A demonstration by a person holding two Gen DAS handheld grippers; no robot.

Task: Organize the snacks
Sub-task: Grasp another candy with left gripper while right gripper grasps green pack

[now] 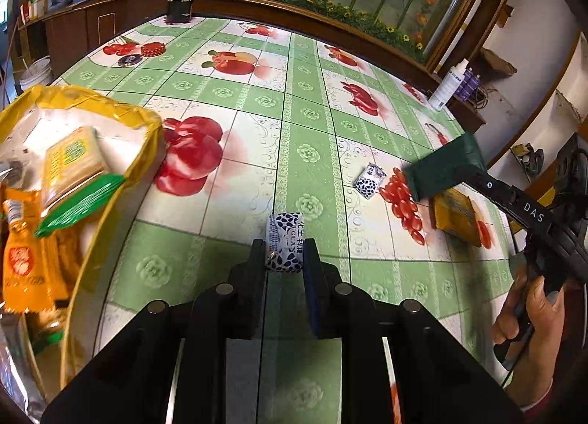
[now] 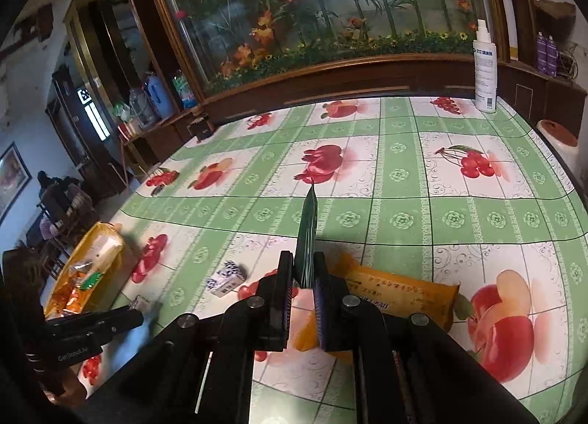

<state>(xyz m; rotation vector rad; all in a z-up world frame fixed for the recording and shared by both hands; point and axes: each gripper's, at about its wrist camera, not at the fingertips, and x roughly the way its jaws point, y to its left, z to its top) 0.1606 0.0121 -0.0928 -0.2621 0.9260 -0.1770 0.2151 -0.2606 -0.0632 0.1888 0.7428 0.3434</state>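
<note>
Nearest to us in the left wrist view, the left gripper (image 1: 283, 253) has its black jaws drawn in tight on a small white candy with a dark blue leaf-print wrapper (image 1: 284, 242), which sticks out forward from between the pads above the green-and-white fruit-print tablecloth (image 1: 257, 152). Left of that candy we see the open yellow plastic snack bag (image 1: 121, 166) with orange and green packets inside. Right of the candy a second blue-and-white wrapped candy (image 1: 369, 181) lies on the cloth, and beyond it the right gripper (image 1: 474, 174) carries a dark green flat packet (image 1: 443, 166) above an orange rectangular snack packet (image 1: 455, 216).

From the right wrist view, we look along the right gripper (image 2: 304, 271), nearly closed and pinching the green packet (image 2: 308, 236) edge-on, upright between its pads. Just right of the jaws the orange packet (image 2: 397, 289) lies flat on the tablecloth (image 2: 404, 199); left of them sit the loose candy (image 2: 226, 277) and, farther left, the yellow bag (image 2: 88, 269).
</note>
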